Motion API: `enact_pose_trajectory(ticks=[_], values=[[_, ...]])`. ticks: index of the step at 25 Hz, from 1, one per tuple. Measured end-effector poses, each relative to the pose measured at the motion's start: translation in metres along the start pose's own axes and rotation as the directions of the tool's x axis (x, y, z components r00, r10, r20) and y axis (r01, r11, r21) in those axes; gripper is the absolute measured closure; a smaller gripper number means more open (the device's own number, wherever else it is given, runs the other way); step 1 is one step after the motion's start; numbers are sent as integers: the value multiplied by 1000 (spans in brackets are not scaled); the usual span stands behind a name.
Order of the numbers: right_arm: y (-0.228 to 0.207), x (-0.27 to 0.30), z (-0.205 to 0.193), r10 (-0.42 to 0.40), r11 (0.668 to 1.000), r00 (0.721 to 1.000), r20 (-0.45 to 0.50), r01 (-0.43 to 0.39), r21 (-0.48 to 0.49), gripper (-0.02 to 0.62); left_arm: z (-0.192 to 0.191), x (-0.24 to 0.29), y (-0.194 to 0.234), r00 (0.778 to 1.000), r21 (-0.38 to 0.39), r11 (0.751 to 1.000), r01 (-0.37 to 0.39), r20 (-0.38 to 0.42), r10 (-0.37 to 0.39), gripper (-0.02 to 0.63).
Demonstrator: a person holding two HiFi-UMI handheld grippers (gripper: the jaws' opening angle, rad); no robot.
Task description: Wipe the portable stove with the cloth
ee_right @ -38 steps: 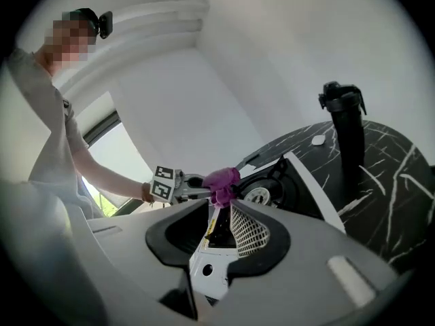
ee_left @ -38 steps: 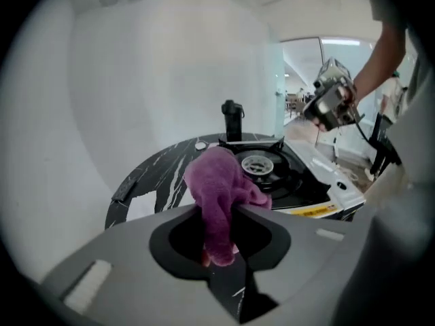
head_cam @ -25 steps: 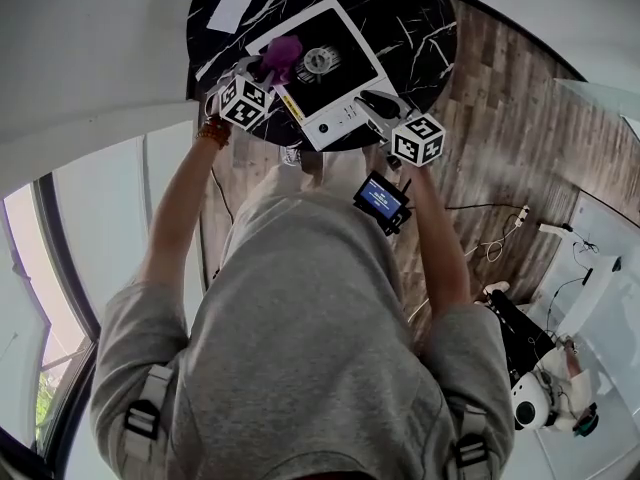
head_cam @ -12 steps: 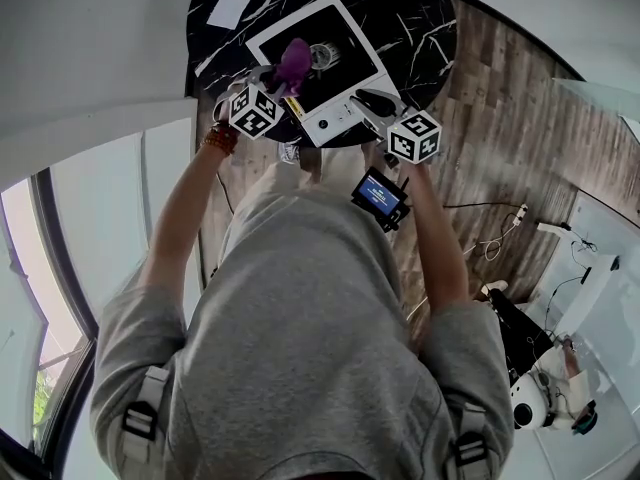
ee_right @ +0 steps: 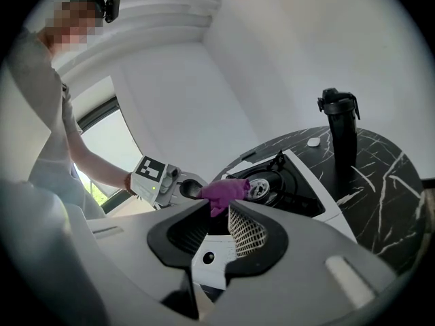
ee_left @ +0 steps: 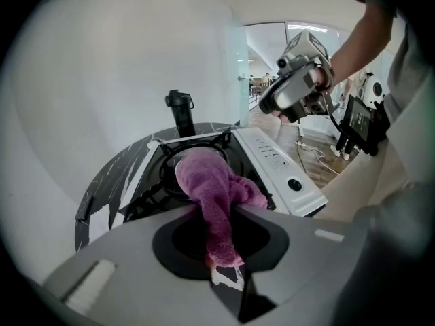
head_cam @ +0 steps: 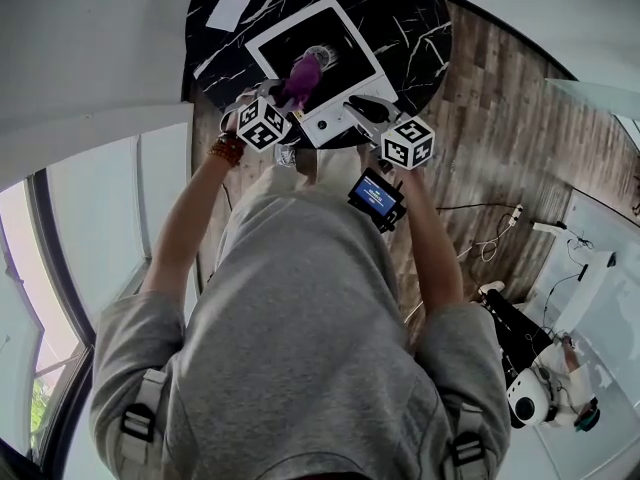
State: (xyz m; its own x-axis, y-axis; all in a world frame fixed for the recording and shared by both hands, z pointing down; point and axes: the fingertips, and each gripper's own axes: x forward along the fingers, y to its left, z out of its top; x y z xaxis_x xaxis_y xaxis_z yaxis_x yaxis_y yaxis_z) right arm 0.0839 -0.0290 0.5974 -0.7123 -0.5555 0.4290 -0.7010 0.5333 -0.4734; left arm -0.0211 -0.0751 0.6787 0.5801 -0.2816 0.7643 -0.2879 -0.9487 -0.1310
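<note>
— A round black table (head_cam: 410, 18) with white marble veining stands on a wood-plank floor (head_cam: 520, 118), close to a white wall. What's on it?
— A white portable stove (head_cam: 345, 53) with a black top and a round burner. A tall black bottle (ee_right: 340, 141) stands beyond it, and a white sheet (head_cam: 229, 11) lies at the table's far left.
— And the cloth?
— The fuzzy purple cloth (ee_left: 214, 189) is bunched on the stove's black top, its front end draped over the burner's ring. Its tail runs back into the left gripper (ee_left: 219, 216), whose jaws are clamped tight on it.
— The other one?
— The right gripper (ee_right: 219, 206) is at the stove's near right corner. Its jaws stand a little apart with nothing between them, and the white control strip shows through the gap. I cannot tell whether it touches the stove.
</note>
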Motion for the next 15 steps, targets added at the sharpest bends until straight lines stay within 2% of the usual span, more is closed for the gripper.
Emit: enact_pose_trajectory(ticks=[3, 5, 8, 11, 13, 15], values=[[5, 3, 1, 6, 1000, 1000, -10, -6, -16, 502, 0, 0, -3, 1000, -13, 1000, 16, 4, -16, 548], [9, 3, 3, 9, 999, 1000, -20, -9, -37, 500, -1, -1, -7, 999, -54, 998, 41, 14, -40, 546], [20, 5, 9, 4, 989, 998, -59, -12, -144, 490, -1, -13, -9, 996, -141, 988, 64, 63, -56, 543], [43, 13, 21, 20, 954, 994, -106, -51, -297, 441, 13, -43, -10, 984, -125, 992, 12, 178, 11, 539], [62, 21, 34, 80, 944, 991, -104, -109, -312, 390, 29, -65, -19, 963, -91, 996, -19, 267, 42, 538], [80, 33, 46, 158, 948, 984, -80, -174, -267, 334, 46, -85, -32, 937, -41, 999, -33, 348, 46, 537]])
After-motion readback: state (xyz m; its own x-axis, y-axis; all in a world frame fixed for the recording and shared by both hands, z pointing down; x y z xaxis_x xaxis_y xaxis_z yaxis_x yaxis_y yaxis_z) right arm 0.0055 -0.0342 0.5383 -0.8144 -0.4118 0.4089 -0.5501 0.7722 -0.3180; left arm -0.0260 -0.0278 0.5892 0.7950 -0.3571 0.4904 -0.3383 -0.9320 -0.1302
